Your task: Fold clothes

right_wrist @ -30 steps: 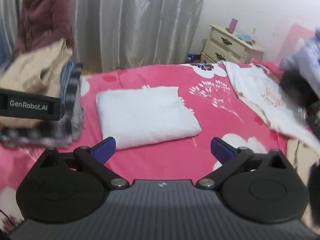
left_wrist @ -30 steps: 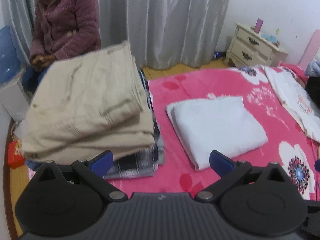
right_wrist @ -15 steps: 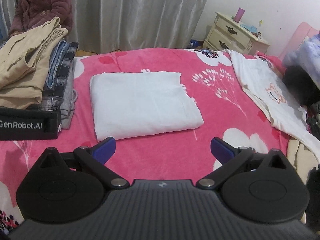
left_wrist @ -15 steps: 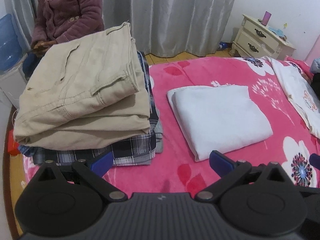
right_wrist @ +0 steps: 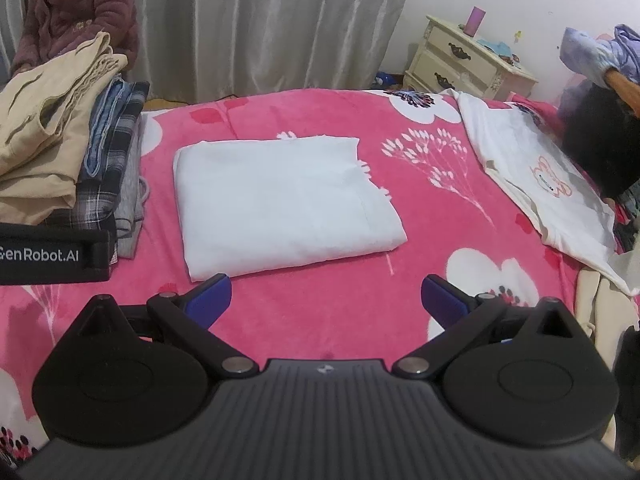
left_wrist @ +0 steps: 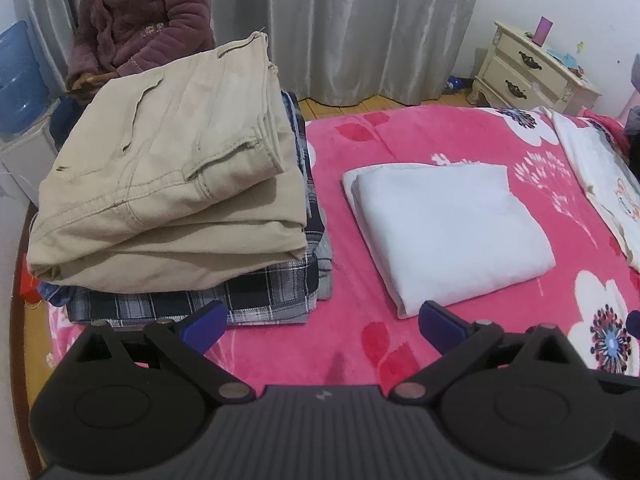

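Observation:
A folded white garment (left_wrist: 448,232) (right_wrist: 284,204) lies flat on the pink flowered blanket (left_wrist: 352,344) (right_wrist: 320,312). To its left stands a stack of folded clothes topped by beige trousers (left_wrist: 168,184) (right_wrist: 44,128) over plaid and denim pieces (left_wrist: 224,300). My left gripper (left_wrist: 320,322) hovers open above the blanket, in front of the gap between stack and white garment. My right gripper (right_wrist: 326,296) is open too, just short of the white garment's near edge. The left gripper's body (right_wrist: 52,256) shows at the left edge of the right wrist view. Both hold nothing.
An unfolded white shirt with a printed figure (left_wrist: 604,184) (right_wrist: 548,184) lies at the bed's right side. A person in a purple jacket (left_wrist: 144,20) sits behind the stack. A cream nightstand (left_wrist: 528,72) (right_wrist: 468,60) stands by the grey curtain (left_wrist: 340,28). Dark and lilac clothes (right_wrist: 600,112) pile at far right.
Both grippers have drawn back and lowered toward the bed's near side; the stack and white garment now sit steadier and larger in view. The beige trousers rest on the stack.

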The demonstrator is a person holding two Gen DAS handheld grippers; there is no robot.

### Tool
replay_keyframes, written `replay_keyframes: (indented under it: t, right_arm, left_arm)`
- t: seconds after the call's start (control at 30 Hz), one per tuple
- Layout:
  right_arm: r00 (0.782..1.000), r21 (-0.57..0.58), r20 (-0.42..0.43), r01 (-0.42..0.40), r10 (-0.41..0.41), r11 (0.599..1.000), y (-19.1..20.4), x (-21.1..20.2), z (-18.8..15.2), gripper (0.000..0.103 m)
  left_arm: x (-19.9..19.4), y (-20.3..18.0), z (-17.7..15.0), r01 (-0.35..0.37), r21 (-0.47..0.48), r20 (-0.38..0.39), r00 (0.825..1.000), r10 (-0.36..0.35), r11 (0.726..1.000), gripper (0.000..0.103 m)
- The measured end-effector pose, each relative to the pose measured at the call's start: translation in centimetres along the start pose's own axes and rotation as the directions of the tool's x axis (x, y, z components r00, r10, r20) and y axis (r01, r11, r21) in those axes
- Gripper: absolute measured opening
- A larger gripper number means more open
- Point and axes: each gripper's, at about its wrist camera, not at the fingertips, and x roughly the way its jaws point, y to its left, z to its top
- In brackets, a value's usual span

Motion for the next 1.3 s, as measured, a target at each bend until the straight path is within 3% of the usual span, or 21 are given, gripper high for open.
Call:
replay_keyframes:
  t: [1.3]
  right_arm:
    - [1.0, -0.025, -0.016, 0.001, -0.001, 1.0, 0.5, 1.1, 0.1, 0.102]
  left_arm:
    - [0.8, 0.0, 0.2, -0.006, 0.004, -0.005, 1.0, 0.006, 1.0, 0.103]
